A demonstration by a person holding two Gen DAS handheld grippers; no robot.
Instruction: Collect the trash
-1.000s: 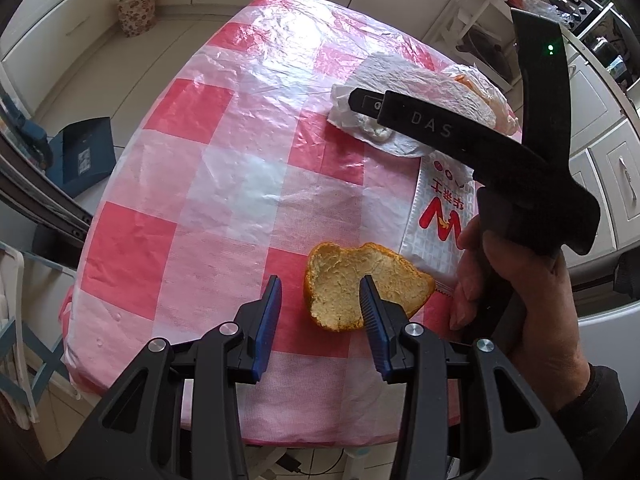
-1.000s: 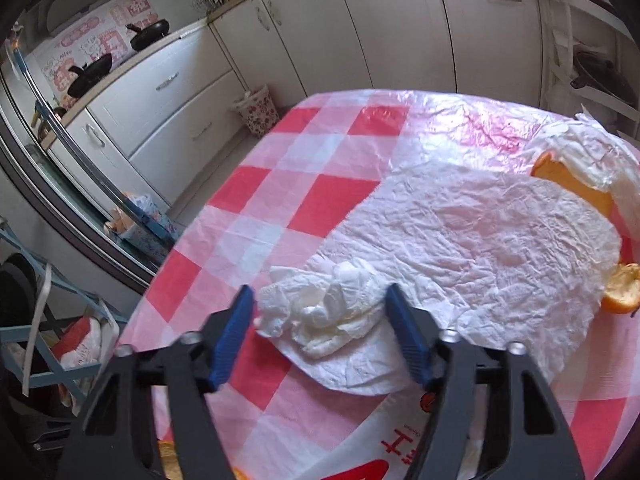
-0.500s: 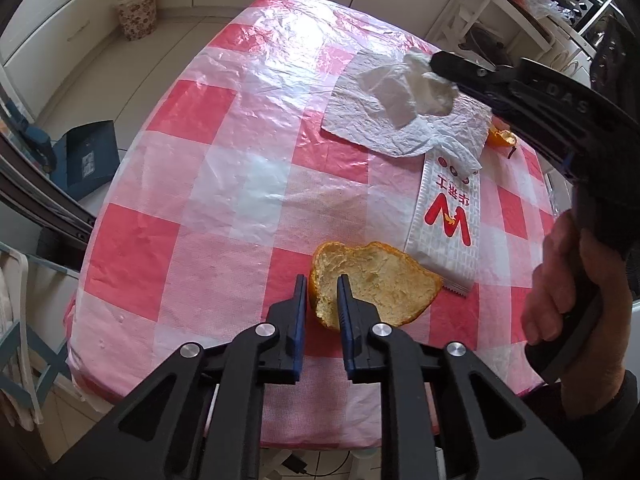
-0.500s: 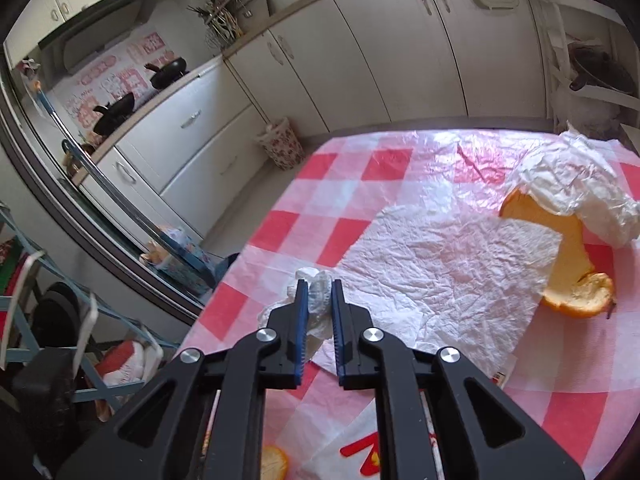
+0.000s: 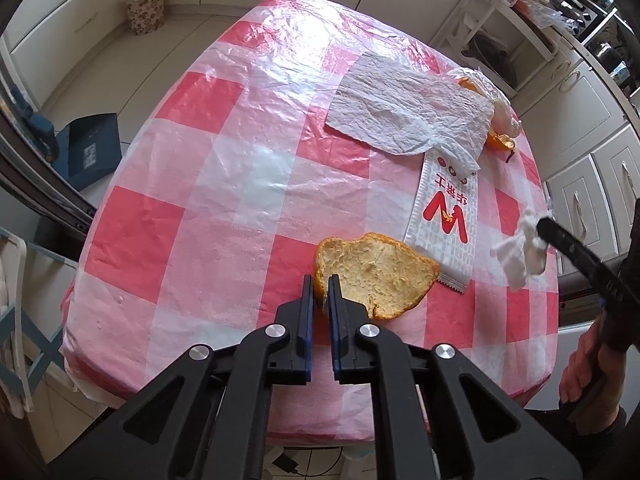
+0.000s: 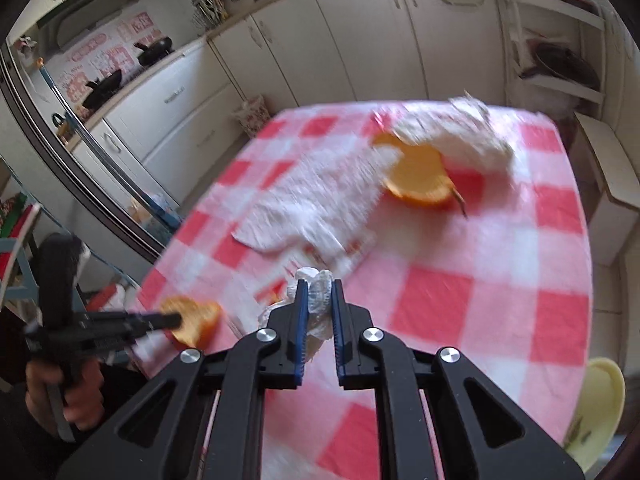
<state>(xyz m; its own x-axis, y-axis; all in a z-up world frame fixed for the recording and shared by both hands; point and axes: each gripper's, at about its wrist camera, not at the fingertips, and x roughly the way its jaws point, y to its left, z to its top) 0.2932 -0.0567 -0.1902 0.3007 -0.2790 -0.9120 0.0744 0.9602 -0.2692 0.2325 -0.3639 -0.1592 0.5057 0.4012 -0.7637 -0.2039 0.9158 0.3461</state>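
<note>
Left tool point(image 5: 319, 294) is clamped on the rim of the orange peel point(image 5: 374, 274) lying on the tabletop point(image 5: 208, 200). Right tool point(image 6: 319, 294) grips a crumpled tissue point(image 6: 316, 292) in the air. Lift the peel straight up; maintain clamp pressure during transfer.
</note>
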